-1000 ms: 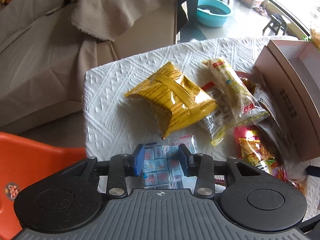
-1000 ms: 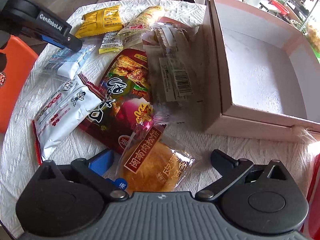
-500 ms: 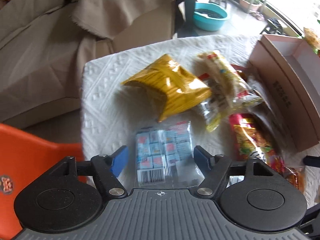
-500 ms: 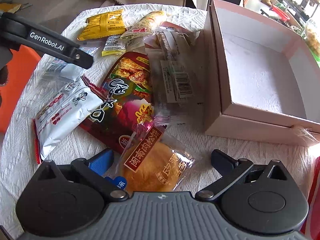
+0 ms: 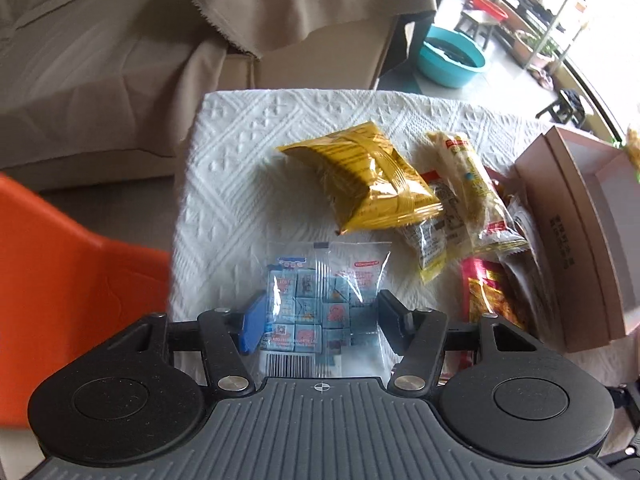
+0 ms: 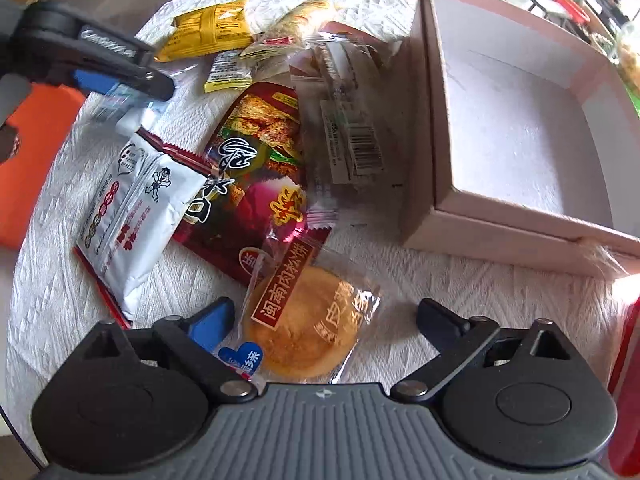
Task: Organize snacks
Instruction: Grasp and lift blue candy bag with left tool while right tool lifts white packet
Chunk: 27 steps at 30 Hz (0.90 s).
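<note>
Left wrist view showed the clear packet of small blue candies [image 5: 320,304] lying low in the centre of the frame on the white embossed table cover [image 5: 240,152], its sides bracketed by the left gripper [image 5: 318,322], whose jaws stood apart at the packet's edges without clearly pinching it. Just above lay a yellow snack bag [image 5: 368,180], and right of that a pale noodle-snack pack [image 5: 466,184]. The pink cardboard box [image 5: 580,216] sat at the right edge, an orange chair [image 5: 72,264] at the left. Right wrist view had the right gripper [image 6: 322,318] spread wide and holding nothing, around a round meat-floss cake [image 6: 308,324] in clear wrap. Above it lay a dark red snack bag [image 6: 256,176] and, to the left, a white snack packet [image 6: 136,208].
</note>
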### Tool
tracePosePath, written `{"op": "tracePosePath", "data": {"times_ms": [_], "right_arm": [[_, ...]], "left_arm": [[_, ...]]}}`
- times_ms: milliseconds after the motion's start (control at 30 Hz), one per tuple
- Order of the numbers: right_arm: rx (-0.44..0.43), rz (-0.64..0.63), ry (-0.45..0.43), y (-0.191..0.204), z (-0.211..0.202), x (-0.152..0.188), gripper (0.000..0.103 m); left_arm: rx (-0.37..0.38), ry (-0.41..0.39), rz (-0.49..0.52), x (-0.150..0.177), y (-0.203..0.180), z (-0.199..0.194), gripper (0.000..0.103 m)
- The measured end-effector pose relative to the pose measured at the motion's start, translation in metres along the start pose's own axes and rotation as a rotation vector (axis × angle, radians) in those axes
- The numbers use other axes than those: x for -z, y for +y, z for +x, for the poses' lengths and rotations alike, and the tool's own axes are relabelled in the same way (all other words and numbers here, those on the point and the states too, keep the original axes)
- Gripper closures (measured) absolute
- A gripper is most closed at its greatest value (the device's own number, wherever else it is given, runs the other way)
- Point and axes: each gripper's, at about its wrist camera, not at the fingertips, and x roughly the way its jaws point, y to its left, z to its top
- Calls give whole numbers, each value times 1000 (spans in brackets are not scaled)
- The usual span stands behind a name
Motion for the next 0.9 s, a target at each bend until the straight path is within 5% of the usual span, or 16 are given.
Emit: {"op": "tracePosePath", "data": {"times_ms": [133, 367, 500, 700, 800, 900], "right_arm": [[-13, 126, 50, -7, -4, 10, 9], [57, -82, -9, 17, 0, -4, 13], [-21, -152, 6, 9, -9, 1, 22], [-160, -434, -145, 8, -60, 34, 18], [-184, -546, -113, 31, -60, 47, 18], [-260, -467, -7, 46, -53, 54, 18]], "left_arm": [[-25, 60, -104, 44, 8, -32, 39], [-77, 98, -290, 128, -1, -71, 39], [-109, 12, -488, 158, -5, -97, 39], [-214, -61, -670, 214, -8, -124, 39], [-232, -59, -754, 251, -16, -134, 39], [-245, -56, -843, 288, -22, -146, 39]]}}
